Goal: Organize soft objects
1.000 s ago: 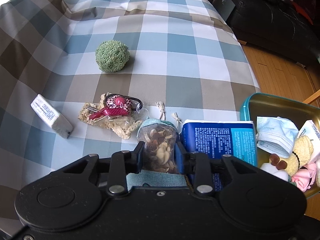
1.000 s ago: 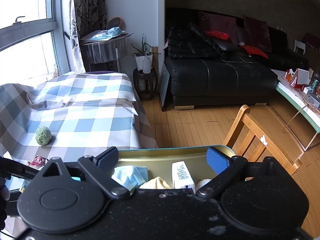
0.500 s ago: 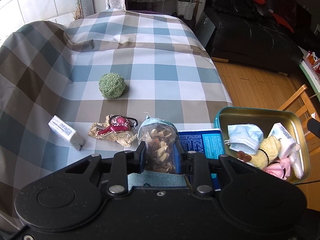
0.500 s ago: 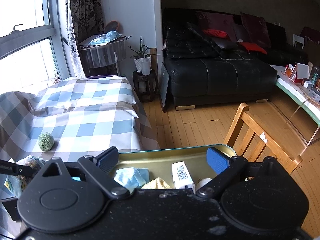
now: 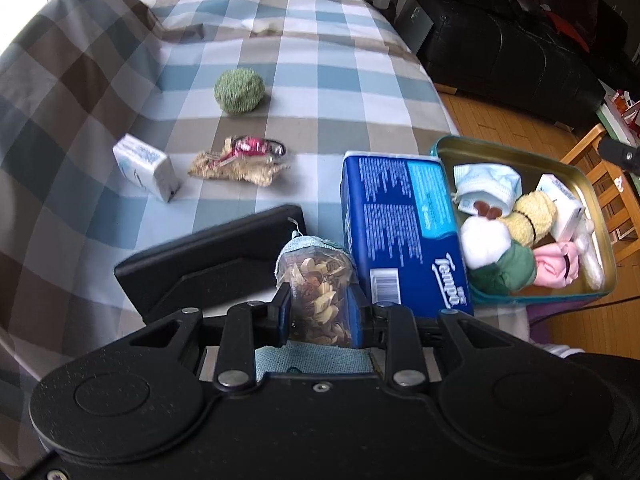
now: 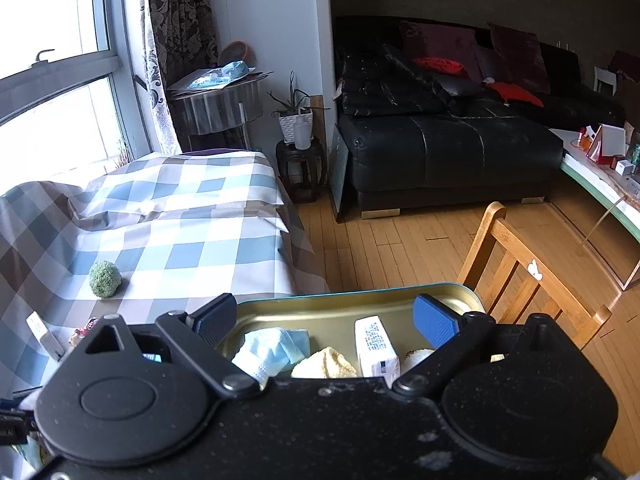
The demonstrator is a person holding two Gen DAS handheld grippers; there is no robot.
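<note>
My left gripper (image 5: 322, 304) is shut on a clear sachet of dried petals with a teal cloth top (image 5: 318, 284), held up above the checked cloth, left of a blue Tempo tissue pack (image 5: 400, 224). A teal tin (image 5: 520, 156) at the right holds a face mask (image 5: 488, 182), plush toys and a small tissue packet. My right gripper (image 6: 324, 318) is open and empty over the tin (image 6: 340, 304). A green knit ball (image 5: 239, 91), a white tissue packet (image 5: 144, 168) and a pink hair clip on beige lace (image 5: 240, 160) lie on the cloth.
A black flat object (image 5: 212, 256) lies under the sachet. The checked cloth (image 5: 320, 60) ends at the right above a wooden floor. A wooden chair (image 6: 520, 276) stands beside the tin, and a black sofa (image 6: 440, 136) stands beyond.
My left gripper has lifted the sachet up and pulled back, so the table objects look farther away. The right gripper has stayed over the tin.
</note>
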